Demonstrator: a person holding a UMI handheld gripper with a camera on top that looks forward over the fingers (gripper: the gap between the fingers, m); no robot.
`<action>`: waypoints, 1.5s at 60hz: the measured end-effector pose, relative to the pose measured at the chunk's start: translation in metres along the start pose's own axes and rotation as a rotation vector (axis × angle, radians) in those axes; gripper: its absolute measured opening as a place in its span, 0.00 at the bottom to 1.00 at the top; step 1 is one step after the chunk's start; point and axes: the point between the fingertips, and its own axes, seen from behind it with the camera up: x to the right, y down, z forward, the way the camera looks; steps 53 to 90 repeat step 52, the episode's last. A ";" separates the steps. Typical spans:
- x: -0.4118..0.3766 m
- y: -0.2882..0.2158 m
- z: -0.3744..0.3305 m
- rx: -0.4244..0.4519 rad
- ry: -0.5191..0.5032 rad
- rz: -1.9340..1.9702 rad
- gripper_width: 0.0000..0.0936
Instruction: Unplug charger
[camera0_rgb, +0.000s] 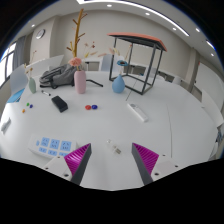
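My gripper (111, 153) is open and holds nothing. Its magenta pads (78, 157) stand wide apart low over a white table (170, 135). A small pale object (118, 149), too small to identify, lies on the table just ahead of the fingers and between them. A tinier speck (108, 141) lies beside it. A white oblong thing (137, 113), perhaps a power strip or charger, lies further out, beyond the right finger. I see no cable or socket clearly.
On the table are a black oblong object (59, 103), a pink vase with branches (81, 80), a blue vase (118, 85), small red and blue pieces (90, 107) and a card with blue squares (55, 146). A black-framed stand with an orange top (135, 50) is at the back.
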 end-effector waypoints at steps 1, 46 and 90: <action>-0.004 0.001 -0.010 -0.008 -0.003 0.001 0.91; -0.162 -0.006 -0.337 -0.008 -0.081 0.013 0.91; -0.168 -0.004 -0.336 -0.014 -0.084 0.023 0.91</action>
